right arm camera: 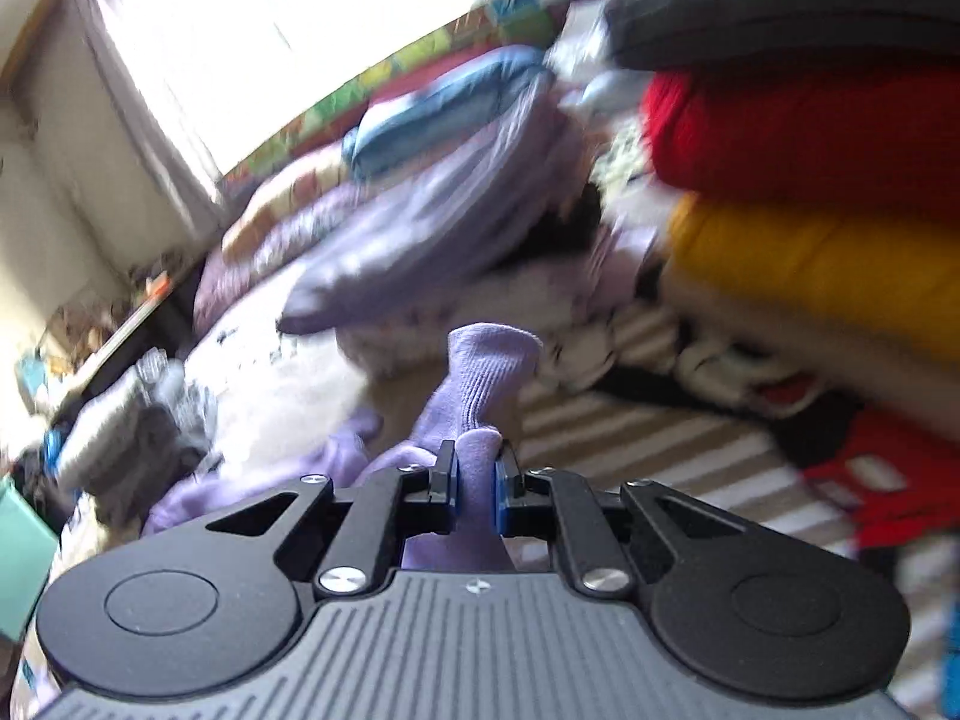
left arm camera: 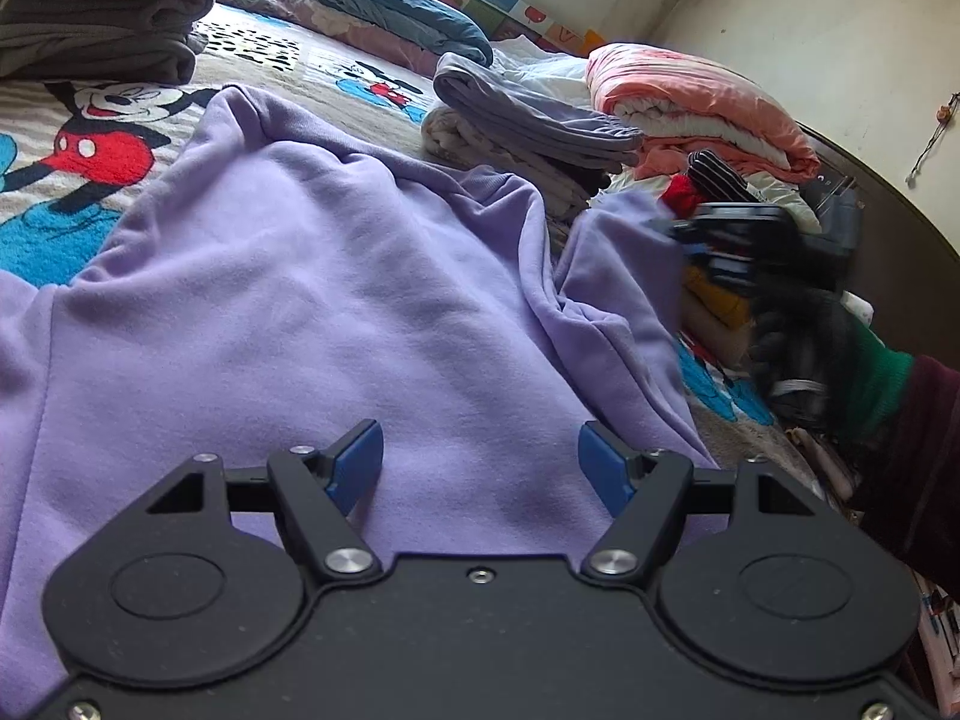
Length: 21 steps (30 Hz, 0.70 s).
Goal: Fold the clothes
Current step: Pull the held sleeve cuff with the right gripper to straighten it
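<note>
**A:** Starting on your left: your left claw [left arm camera: 480,459] is standing wide open, its blue pads [left arm camera: 360,462] well apart and gripping nothing. It is hovering low over the lilac sweatshirt [left arm camera: 300,300], whose body is spreading out ahead of that claw across the cartoon-mouse blanket [left arm camera: 90,144]. Ahead and to its left a stack of grey folded clothes [left arm camera: 102,18] is sitting; ahead and to its right, another folded pile with a peach quilt [left arm camera: 696,102] on top.

**B:** And my right side?

**A:** Your right claw [right arm camera: 477,483] is pinching shut on the sweatshirt's ribbed cuff [right arm camera: 489,360], which is sticking up just beyond the fingertips. From the left camera that claw is showing blurred, to the right of the open one, with the sleeve [left arm camera: 612,276] trailing from it back to the body. Close on its right, red and yellow folded knits [right arm camera: 810,192] are stacking up.

**B:** So which step am I in?

**A:** I'm judging you are working the sleeve, with the body lying mostly flat. Whether you are drawing it out to straighten it or bringing it in across the chest, I can't tell.

**B:** What is the next move asking for?

**A:** Either way, you are needing a firm hold on that cuff, and the open claw ready to steady the body so it isn't dragging and wrinkling.
</note>
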Tool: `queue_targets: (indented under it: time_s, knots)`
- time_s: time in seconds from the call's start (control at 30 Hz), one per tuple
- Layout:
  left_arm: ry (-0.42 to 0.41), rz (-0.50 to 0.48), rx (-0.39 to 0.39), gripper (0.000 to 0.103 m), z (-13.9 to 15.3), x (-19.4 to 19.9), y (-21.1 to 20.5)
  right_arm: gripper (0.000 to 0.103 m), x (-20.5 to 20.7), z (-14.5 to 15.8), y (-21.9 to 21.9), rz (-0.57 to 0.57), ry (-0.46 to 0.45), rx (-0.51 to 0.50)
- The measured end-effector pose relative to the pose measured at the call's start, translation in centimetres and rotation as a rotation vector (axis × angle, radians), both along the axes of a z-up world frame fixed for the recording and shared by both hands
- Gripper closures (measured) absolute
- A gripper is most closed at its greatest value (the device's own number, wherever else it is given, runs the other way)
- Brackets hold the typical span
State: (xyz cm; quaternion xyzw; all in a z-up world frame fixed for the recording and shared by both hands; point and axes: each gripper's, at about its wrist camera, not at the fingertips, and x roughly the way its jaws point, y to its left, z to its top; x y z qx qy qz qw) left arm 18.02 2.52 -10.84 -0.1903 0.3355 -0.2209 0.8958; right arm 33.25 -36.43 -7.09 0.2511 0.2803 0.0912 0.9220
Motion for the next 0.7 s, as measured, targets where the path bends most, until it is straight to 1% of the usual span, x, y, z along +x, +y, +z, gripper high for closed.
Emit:
queue_targets:
  time_s: [0.2,0.37,0.43,0.53,0.7]
  knots:
    - [-0.009,-0.002,0.006,0.032,0.2,-0.4,0.0,0.09,-5.8,4.3,-3.4,-0.117,-0.118,0.013]
    - [-0.028,-0.036,0.034,0.032,0.3,-0.7,-0.9,0.09,-11.4,6.0,-7.3,-0.227,-0.16,0.042]
    - [-0.042,-0.053,0.063,0.032,0.3,-0.9,-1.6,0.09,-13.5,6.0,-8.8,-0.276,-0.162,0.054]
    - [-0.063,-0.08,0.101,0.032,0.2,-1.3,-2.6,0.091,-15.8,5.3,-10.9,-0.333,-0.155,0.065]
    - [-0.076,-0.106,0.128,0.032,-0.1,-1.6,-3.5,0.091,-17.1,2.4,-13.2,-0.382,-0.107,0.061]
